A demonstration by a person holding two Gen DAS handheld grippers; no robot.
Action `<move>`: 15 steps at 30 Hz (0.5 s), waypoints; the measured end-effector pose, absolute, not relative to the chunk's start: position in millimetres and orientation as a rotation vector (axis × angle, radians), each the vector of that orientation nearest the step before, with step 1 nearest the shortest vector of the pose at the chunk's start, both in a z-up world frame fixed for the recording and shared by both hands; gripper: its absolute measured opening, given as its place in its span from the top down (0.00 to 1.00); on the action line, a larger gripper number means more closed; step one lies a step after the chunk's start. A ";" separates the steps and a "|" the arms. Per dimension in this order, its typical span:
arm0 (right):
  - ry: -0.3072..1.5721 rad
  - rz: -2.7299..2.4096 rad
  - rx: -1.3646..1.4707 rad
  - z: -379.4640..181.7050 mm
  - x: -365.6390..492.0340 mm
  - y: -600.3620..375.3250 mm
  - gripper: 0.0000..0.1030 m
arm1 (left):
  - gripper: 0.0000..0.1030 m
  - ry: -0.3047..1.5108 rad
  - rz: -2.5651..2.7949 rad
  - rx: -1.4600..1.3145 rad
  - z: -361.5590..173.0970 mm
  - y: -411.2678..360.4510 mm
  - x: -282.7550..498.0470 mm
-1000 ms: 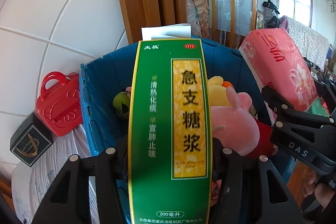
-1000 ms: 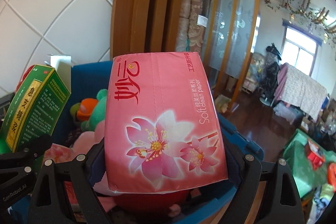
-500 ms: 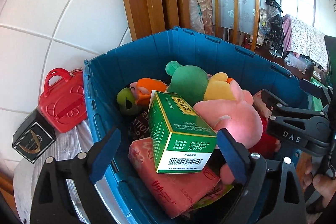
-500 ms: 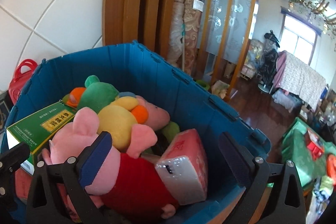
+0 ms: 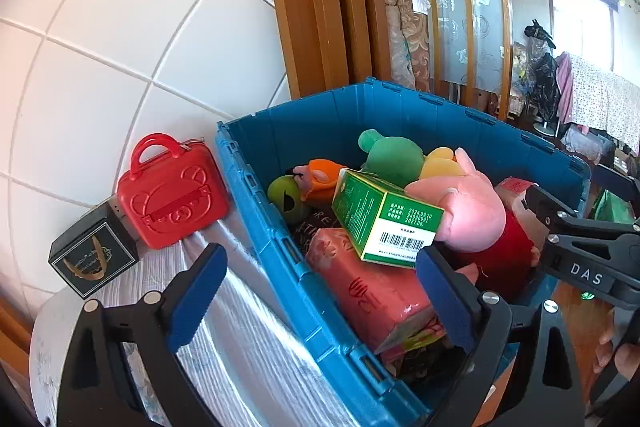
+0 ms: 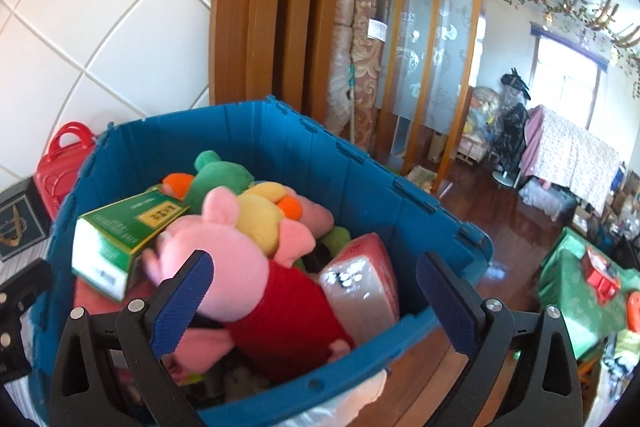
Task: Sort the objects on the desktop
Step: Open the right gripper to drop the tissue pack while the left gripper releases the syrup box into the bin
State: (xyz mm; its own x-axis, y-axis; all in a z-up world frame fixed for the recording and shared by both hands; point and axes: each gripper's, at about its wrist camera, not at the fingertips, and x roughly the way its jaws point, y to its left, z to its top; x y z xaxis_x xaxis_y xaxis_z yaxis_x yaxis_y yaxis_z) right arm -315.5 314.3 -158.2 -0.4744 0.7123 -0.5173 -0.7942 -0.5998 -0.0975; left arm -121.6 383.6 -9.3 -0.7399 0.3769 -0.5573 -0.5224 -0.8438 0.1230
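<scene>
Left hand-held gripper [image 5: 320, 301]: my fingers stand wide apart with nothing between them, hanging over the near-left rim of the blue crate [image 5: 280, 251].
Right hand-held gripper [image 6: 314, 301]: mine too, fingers spread and holding nothing, over the crate's near-right corner.
Green medicine box [image 5: 384, 217]: lies tilted in the middle of the crate, barcode end toward me, resting on the red tissue pack [image 5: 372, 291] and against the pink pig plush [image 5: 468, 211].
Pink tissue pack [image 6: 360, 287]: stands on end at the right side of the crate, beside the pig's red body.
Other contents: a green plush [image 5: 390, 157], a yellow one and an orange one crowd the far end.
Done so far: judging by how things lie, both the box and the tissue pack are in the crate, and neither needs my grip.
Left to do: at centre-left of the left view, a red toy suitcase [image 5: 172, 195] and a black box [image 5: 94, 253] sit on the surface [image 5: 240, 347] against the tiled wall, outside the crate.
Next, I reckon: the suitcase, nearest my left side.
</scene>
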 end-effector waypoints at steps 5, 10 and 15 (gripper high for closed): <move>0.171 2.160 -0.640 -153.8 -302.2 268.5 0.00 | 0.06 0.351 2.518 -0.719 -8.5 353.4 -92.7; 0.149 2.166 -0.627 -147.0 -282.6 231.7 0.00 | 0.06 0.304 2.496 -0.725 -6.9 328.5 -63.9; 0.131 2.165 -0.625 -141.8 -265.6 207.1 0.00 | 0.06 0.279 2.496 -0.748 -7.7 312.8 -42.6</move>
State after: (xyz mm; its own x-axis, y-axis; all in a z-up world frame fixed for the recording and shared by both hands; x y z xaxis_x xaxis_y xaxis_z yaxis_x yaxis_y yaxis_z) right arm -265.6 207.1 -141.8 -0.5086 0.7155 -0.4789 -0.7680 -0.6285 -0.1233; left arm -42.6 312.8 -7.7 -0.7150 0.4176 -0.5606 -0.5313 -0.8459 0.0474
